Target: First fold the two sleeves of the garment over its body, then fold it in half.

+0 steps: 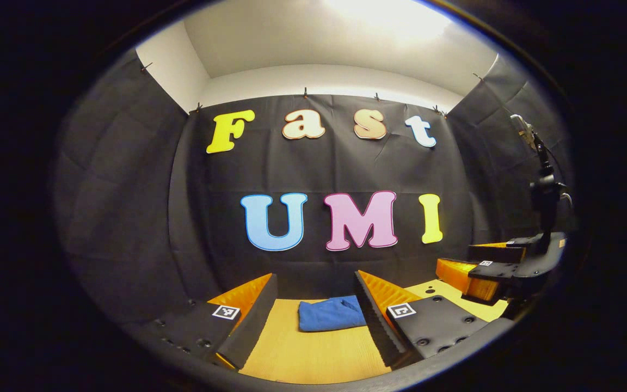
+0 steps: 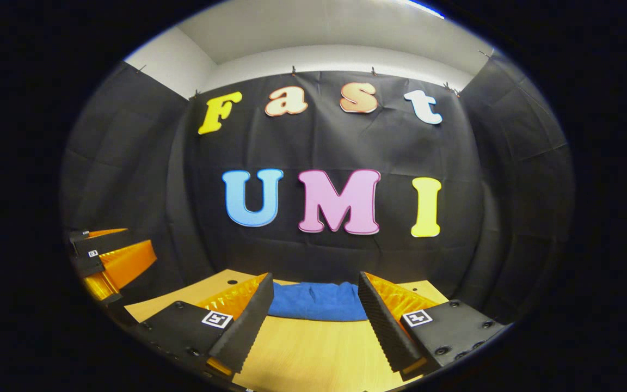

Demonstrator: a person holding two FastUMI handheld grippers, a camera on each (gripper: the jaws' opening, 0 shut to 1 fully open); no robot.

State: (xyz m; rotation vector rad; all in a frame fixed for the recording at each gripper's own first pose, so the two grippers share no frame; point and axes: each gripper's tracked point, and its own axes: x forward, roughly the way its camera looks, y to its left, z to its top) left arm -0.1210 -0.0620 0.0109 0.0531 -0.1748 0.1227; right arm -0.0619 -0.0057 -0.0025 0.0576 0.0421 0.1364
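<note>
Left gripper view: both tongs (image 1: 313, 321) (image 2: 316, 321) wide, fingers partly hiding folded garment (image 1: 331, 313).

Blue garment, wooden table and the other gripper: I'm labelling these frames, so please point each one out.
Blue garment (image 1: 331, 314): left gripper view, middle of the bundled cloth.
Wooden table (image 2: 313, 354): right gripper view, bare top in front of the garment.
Right gripper (image 1: 474, 275): left gripper view, between its fingertips at the right edge.

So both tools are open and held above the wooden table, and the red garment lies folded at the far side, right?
Not red: the garment is blue, as the left gripper view shows. The rest holds: left tool and right tool are open above the wooden table.
</note>
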